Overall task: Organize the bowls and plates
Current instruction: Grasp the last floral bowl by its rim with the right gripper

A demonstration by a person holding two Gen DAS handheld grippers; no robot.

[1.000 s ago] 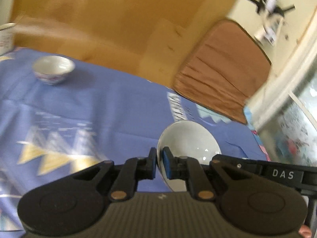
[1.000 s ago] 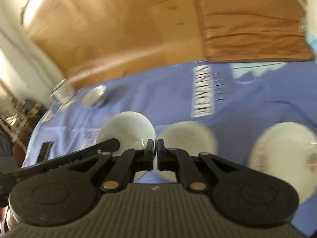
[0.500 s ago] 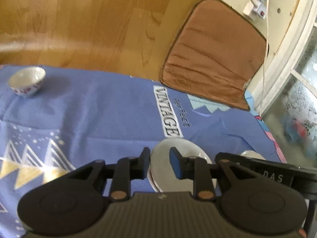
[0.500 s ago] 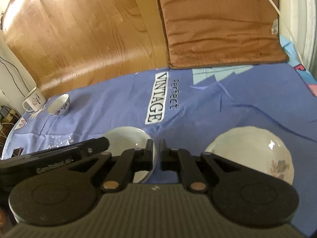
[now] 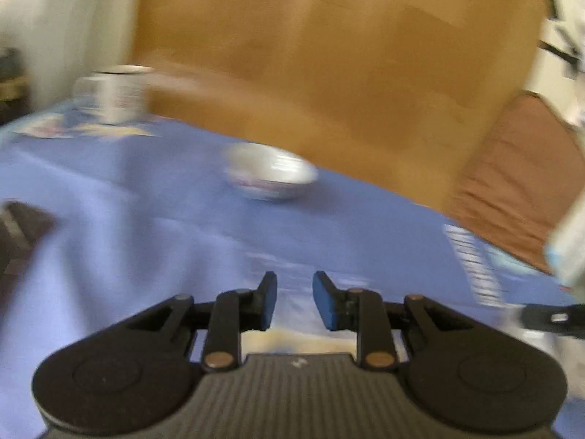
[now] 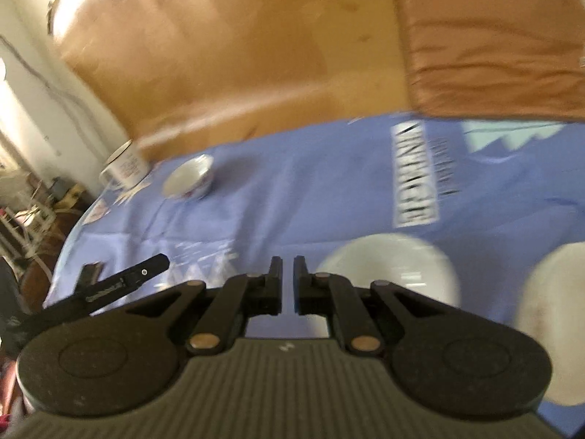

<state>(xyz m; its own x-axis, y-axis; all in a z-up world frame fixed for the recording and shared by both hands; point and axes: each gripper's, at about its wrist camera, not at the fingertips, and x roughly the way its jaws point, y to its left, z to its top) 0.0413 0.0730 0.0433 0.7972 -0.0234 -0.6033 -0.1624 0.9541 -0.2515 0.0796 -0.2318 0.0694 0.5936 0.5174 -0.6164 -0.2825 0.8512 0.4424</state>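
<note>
A small patterned bowl [image 5: 272, 177] sits on the blue cloth ahead of my left gripper [image 5: 294, 298], which is open and empty above the cloth. The bowl also shows in the right wrist view [image 6: 190, 182] at far left. My right gripper [image 6: 287, 280] is shut and empty. Just to its right stand stacked white bowls [image 6: 393, 269], and a floral plate [image 6: 555, 314] lies at the right edge. The left gripper's body [image 6: 120, 285] shows at the left of the right wrist view. Both views are motion-blurred.
A white mug [image 5: 119, 95] stands at the cloth's far left corner, also seen in the right wrist view [image 6: 124, 168]. A brown cushion [image 5: 519, 190] lies on the wooden floor beyond the cloth. A dark object [image 5: 22, 226] lies at the left edge.
My left gripper let go of the white bowl onto the stack, opened wider and swung left toward the small patterned bowl. My right gripper stayed shut and swung left.
</note>
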